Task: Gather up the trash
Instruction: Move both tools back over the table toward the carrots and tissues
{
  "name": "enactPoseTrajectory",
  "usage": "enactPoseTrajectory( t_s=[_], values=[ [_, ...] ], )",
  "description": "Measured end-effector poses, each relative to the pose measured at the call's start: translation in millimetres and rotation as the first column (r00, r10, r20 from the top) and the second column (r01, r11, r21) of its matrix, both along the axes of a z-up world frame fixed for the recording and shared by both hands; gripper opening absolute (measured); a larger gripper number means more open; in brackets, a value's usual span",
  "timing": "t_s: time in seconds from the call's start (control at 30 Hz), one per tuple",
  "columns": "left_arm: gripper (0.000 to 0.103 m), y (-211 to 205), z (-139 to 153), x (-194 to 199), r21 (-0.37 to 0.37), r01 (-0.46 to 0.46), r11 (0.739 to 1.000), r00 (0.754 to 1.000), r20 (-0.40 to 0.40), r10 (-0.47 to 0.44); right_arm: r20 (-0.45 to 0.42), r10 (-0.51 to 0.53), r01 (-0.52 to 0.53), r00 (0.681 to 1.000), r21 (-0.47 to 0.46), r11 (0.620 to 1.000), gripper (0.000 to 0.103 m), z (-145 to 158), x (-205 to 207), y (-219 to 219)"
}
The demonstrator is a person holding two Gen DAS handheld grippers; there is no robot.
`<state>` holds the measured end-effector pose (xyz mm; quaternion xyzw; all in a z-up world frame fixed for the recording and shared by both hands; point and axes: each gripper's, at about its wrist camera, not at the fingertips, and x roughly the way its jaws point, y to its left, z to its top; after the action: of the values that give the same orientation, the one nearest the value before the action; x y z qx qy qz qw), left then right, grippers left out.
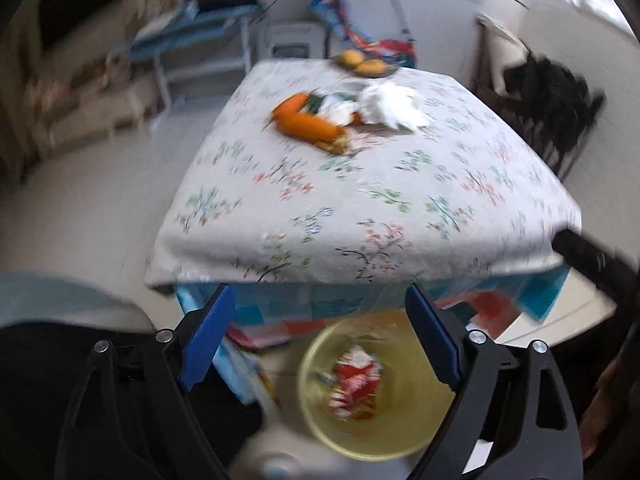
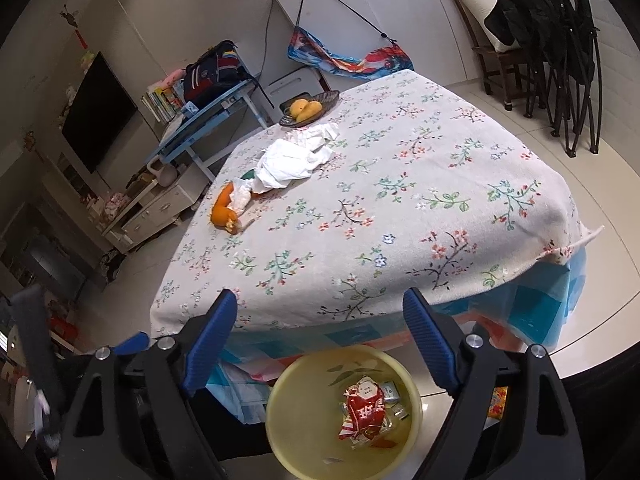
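Hovering spread and empty over the round yellow plastic bin [image 2: 344, 412], both tongs, left [image 1: 320, 336] and right [image 2: 320, 336]; next, I reckon, the crumpled white tissue [image 2: 288, 164] on the floral-clothed desk [image 2: 400, 220].

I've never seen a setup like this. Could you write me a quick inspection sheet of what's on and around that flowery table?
Surface: table under a floral cloth.
Job's things: white crumpled paper and orange peel on the cloth; yellow bin on the floor, red wrapper inside.
Clutter: dish of yellow fruit.
Grippers: left gripper and right gripper open, empty, above the bin.
Cables: one dark cable down the wall.
Surroundings: television, desk with books, chairs.
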<state>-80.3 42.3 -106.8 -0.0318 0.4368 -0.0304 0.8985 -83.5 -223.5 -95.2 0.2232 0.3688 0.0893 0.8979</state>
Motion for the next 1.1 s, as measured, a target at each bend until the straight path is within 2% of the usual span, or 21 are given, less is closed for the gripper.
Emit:
enactPoseTrajectory(
  t_s=[0.03, 0.1, 0.23, 0.43, 0.63, 0.8, 1.07, 1.1],
  values=[
    [0.084, 9.4, 1.8, 3.4, -0.046, -0.032, 0.998, 0.999, -0.001, 0.032, 0.005, 0.006, -0.006, 1.0, -0.005, 1.0, 0.082, 1.1, 0.3, 1.8],
    [0.084, 23.1, 4.7, 10.4, -0.085, -0.079, 0.993, 0.997, -0.009, 0.079, 0.009, 0.021, -0.021, 1.0, -0.014, 1.0, 0.082, 2.7, 2.1, 5.6],
    [0.084, 38.7, 11.3, 26.1, -0.133, -0.121, 0.984, 0.993, -0.01, 0.121, 0.008, 0.053, -0.053, 0.999, -0.04, 0.998, 0.082, 6.0, 12.9, 14.2],
    [0.084, 39.0, 17.0, 62.0, -0.157, -0.118, 0.981, 0.993, -0.02, 0.116, 0.005, 0.098, -0.098, 0.995, -0.087, 0.991, 0.082, 12.1, 39.6, 23.1],
    [0.084, 42.1, 17.5, 95.6, -0.185, -0.162, 0.969, 0.987, -0.048, 0.155, -0.002, 0.129, -0.128, 0.992, -0.119, 0.985, 0.082, 18.1, 80.6, 25.2],
    [0.084, 43.8, 13.6, 114.5, -0.171, -0.192, 0.967, 0.981, -0.069, 0.182, -0.01, 0.177, -0.176, 0.984, -0.156, 0.972, 0.082, 19.2, 133.0, 43.3],
    [0.084, 43.6, 3.7, 136.2, -0.149, -0.208, 0.967, 0.976, -0.096, 0.195, -0.06, 0.167, -0.173, 0.984, -0.123, 0.977, 0.082, 3.4, 210.5, 62.2],
    [0.084, 43.0, 2.3, 139.2, -0.147, -0.208, 0.967, 0.976, -0.1, 0.195, -0.078, 0.166, -0.174, 0.983, -0.113, 0.978, 0.076, -1.8, 218.7, 63.4]
  ],
)
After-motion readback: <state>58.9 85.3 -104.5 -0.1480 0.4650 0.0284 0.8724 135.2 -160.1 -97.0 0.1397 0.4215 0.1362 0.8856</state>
